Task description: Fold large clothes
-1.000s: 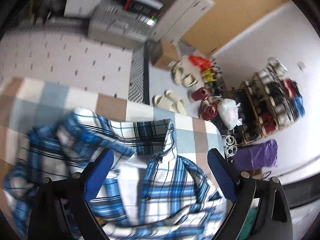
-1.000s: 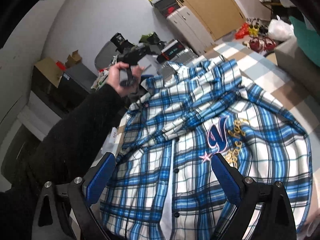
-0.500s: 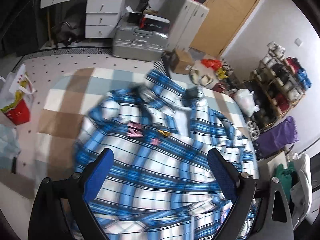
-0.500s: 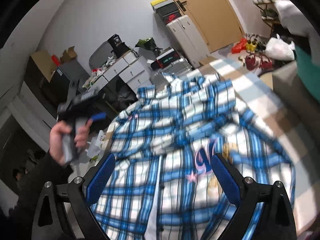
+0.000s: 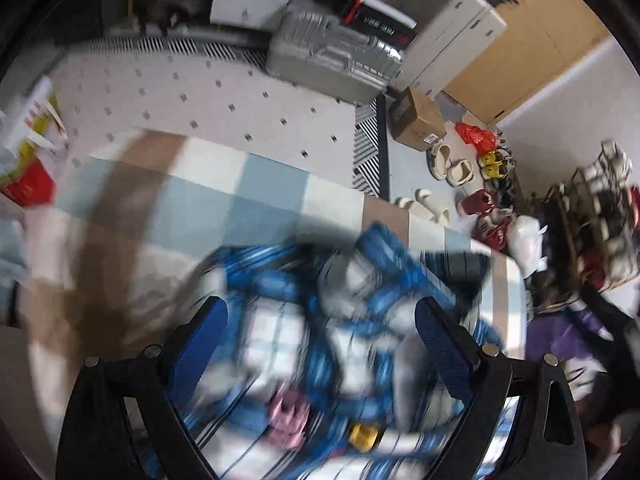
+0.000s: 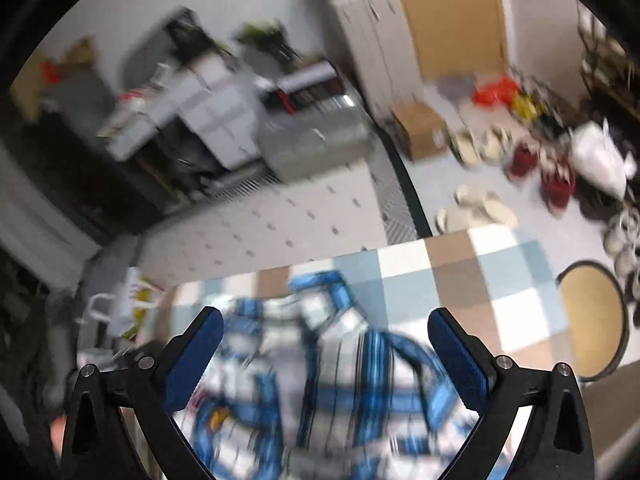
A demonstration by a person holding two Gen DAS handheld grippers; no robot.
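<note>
Item: blue-and-white plaid button shirt (image 5: 340,344), lying on the checked brown, blue and white bedcover (image 5: 224,200). Half a second before, I viewed it spread from higher; now both my grippers had dropped close over its collar end. Left gripper (image 5: 320,344) wide, empty. Right gripper (image 6: 324,354) wide, empty. Blur heavy; probably approaching a first grasp.

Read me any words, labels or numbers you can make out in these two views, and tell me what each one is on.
None can be read.
Black box on the silver suitcase: pale print, too blurred.
Cardboard box: white label, too small.
Plaid shirt: pink and yellow patches, smeared by motion.
Right wrist view: all blurred.
</note>
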